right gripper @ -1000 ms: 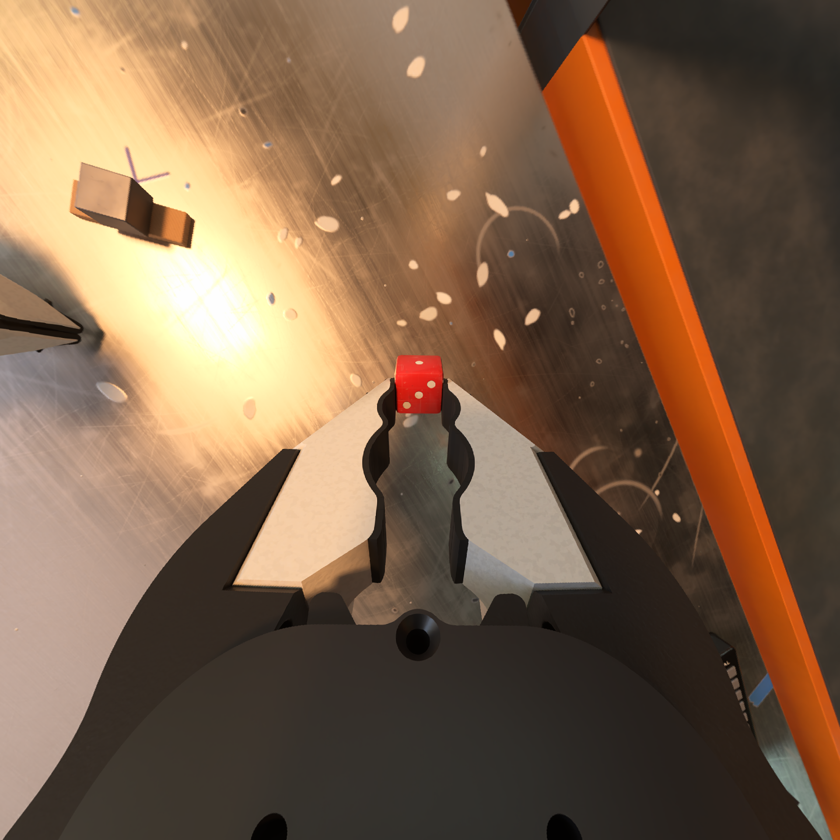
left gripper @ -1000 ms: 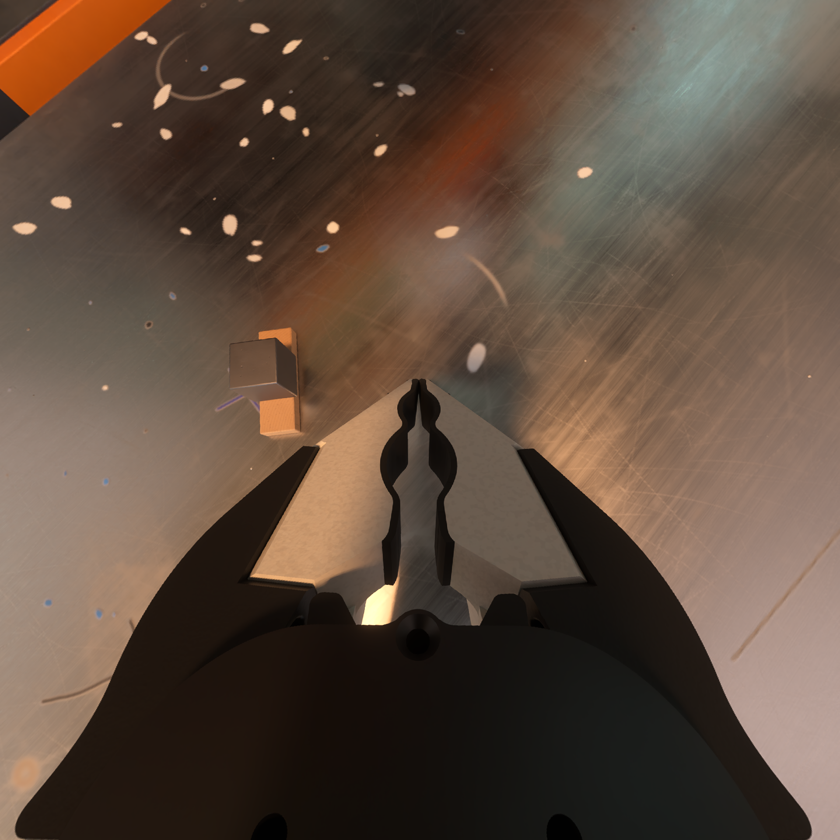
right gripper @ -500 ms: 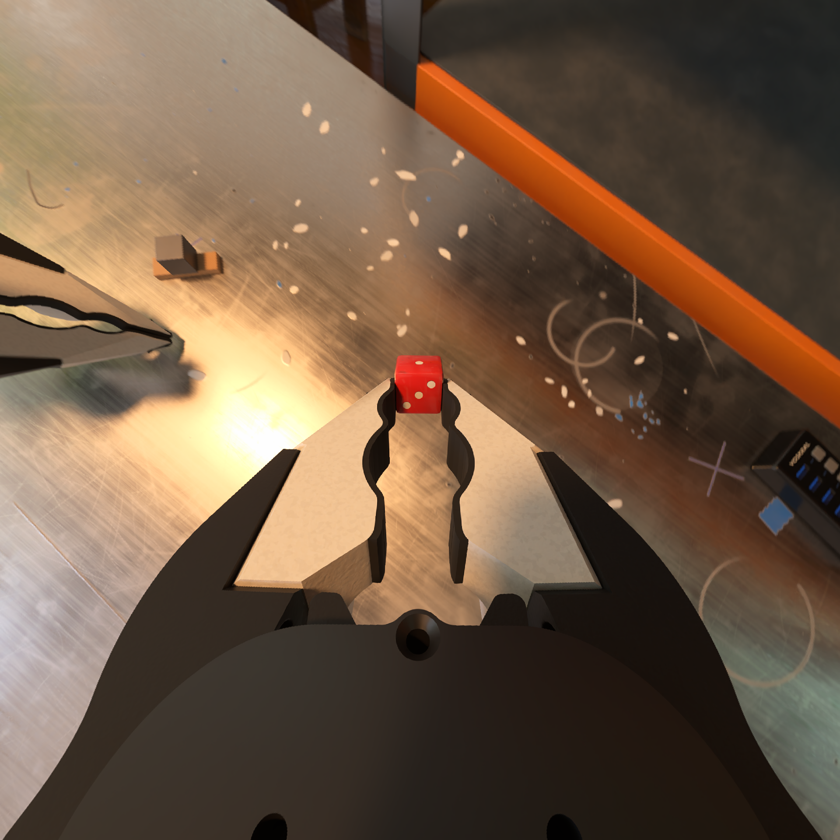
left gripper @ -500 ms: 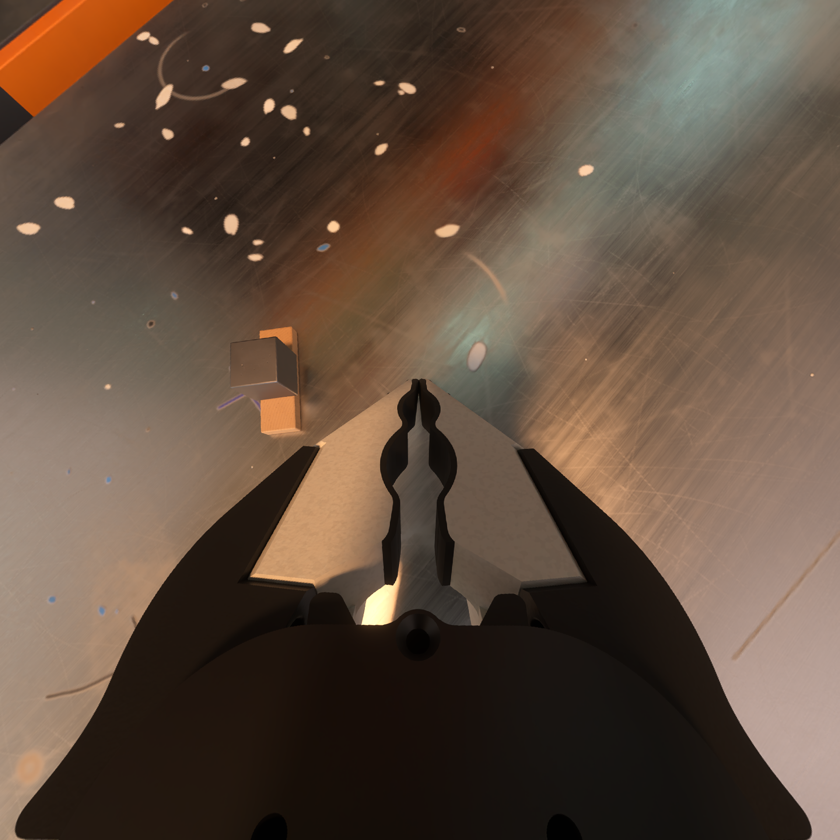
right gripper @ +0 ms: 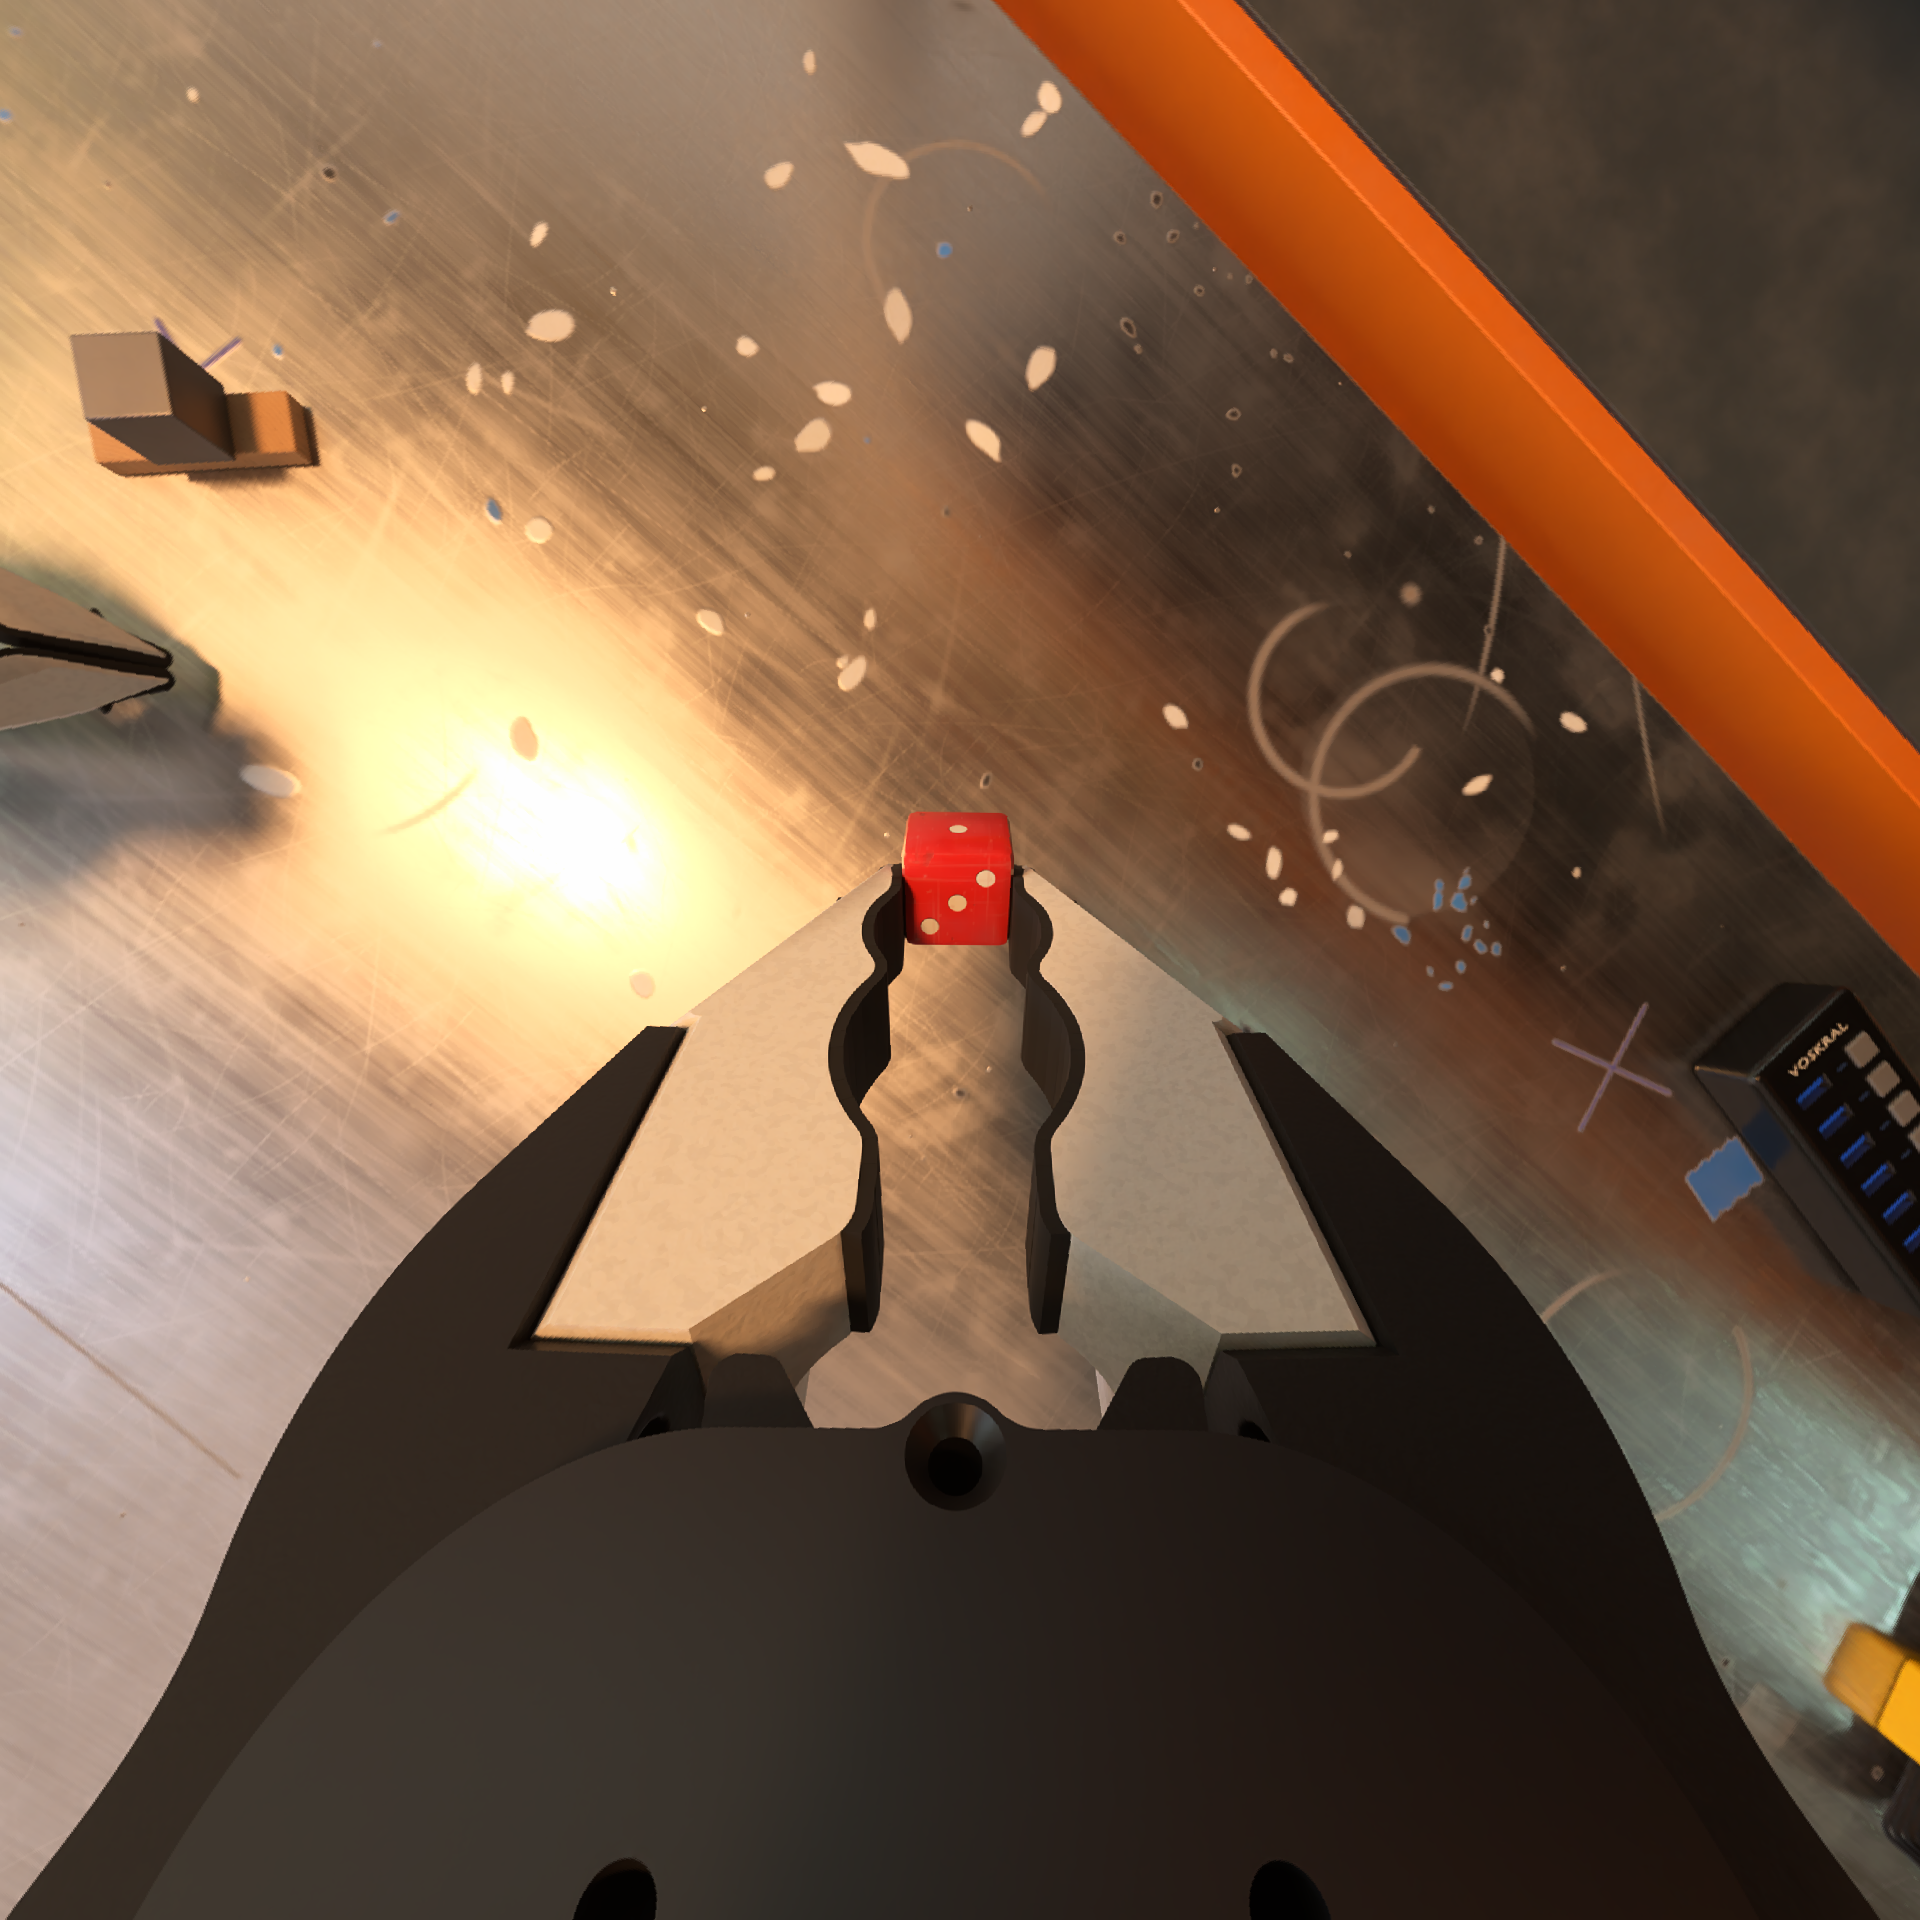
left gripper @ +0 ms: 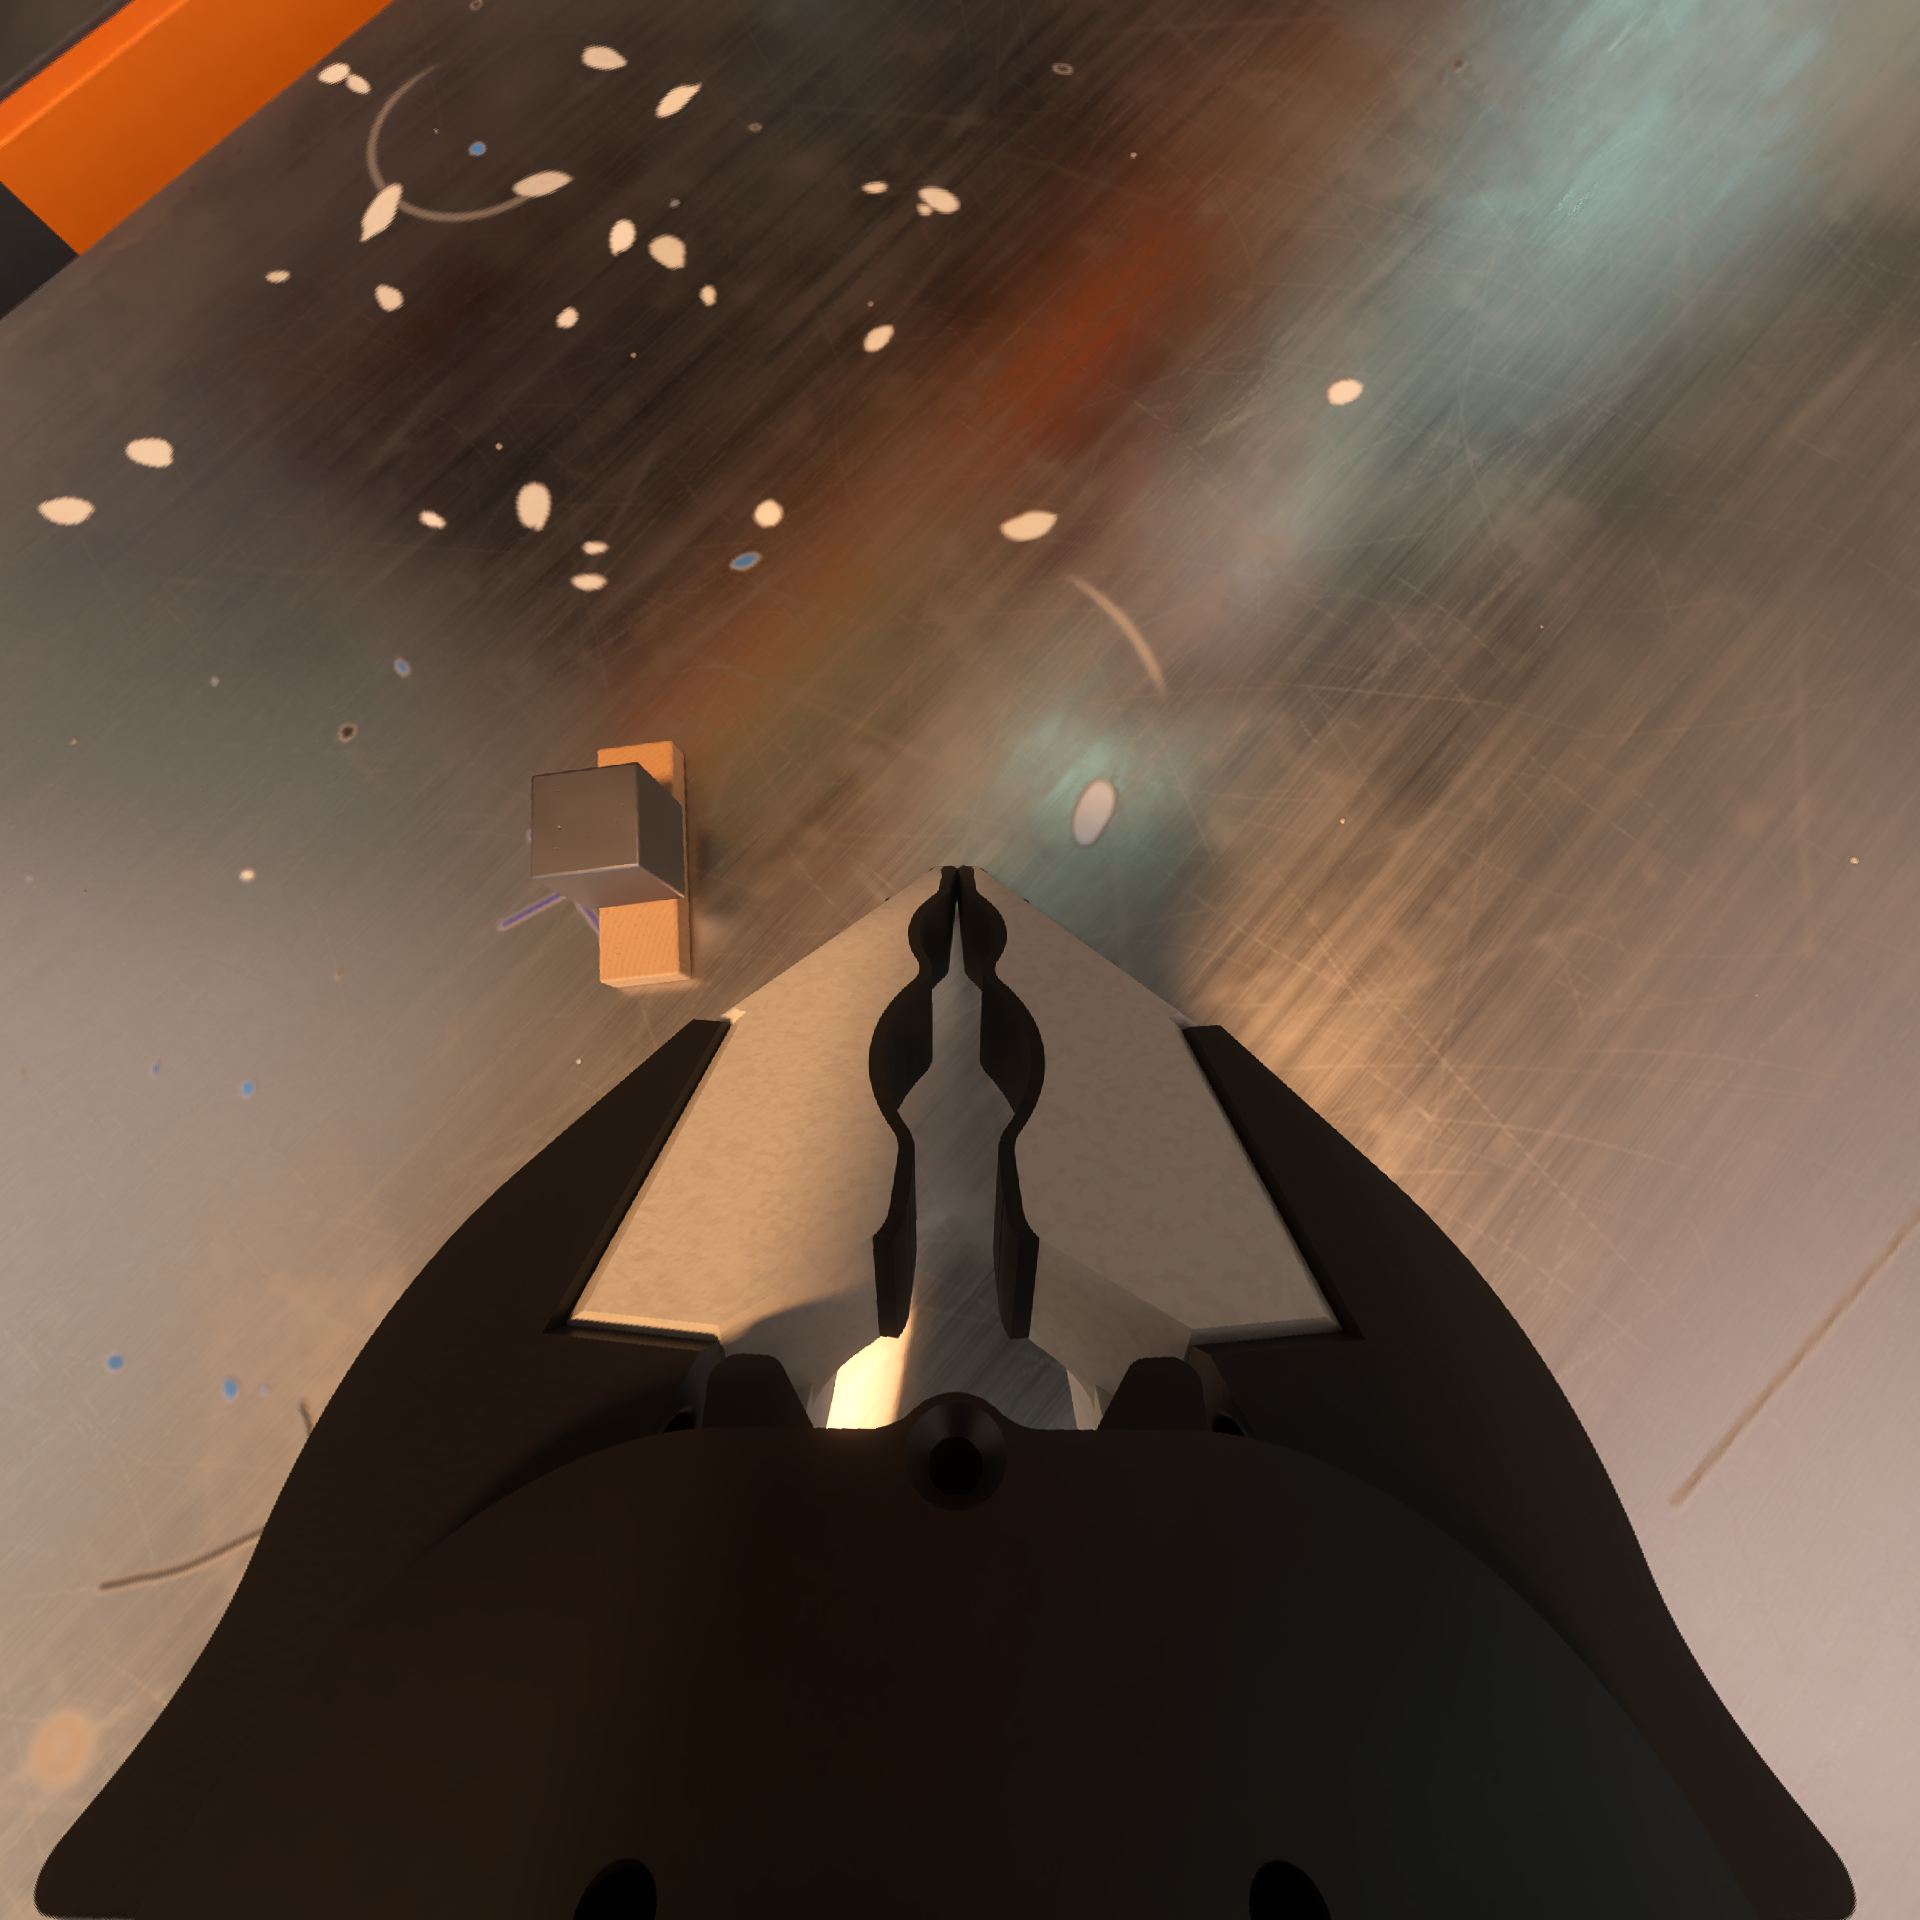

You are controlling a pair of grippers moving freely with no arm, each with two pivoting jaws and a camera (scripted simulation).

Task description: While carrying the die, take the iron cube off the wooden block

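The die (right gripper: pixel 957 879) is clamped at the tips of the right gripper (right gripper: pixel 957 883), above the metal table (right gripper: pixel 1039 582). The iron cube (left gripper: pixel 606 836) remains on the wooden block (left gripper: pixel 644 940), far left (removal outstanding). The left gripper (left gripper: pixel 956 883), pinched together and empty, hovers just right of the stack.

I've swung my right gripper (right gripper: pixel 956 883), die (right gripper: pixel 956 878) pinched, back toward the cube (right gripper: pixel 145 395) and block (right gripper: pixel 265 431); they look nearer, the hub (right gripper: pixel 1839 1122) now at right
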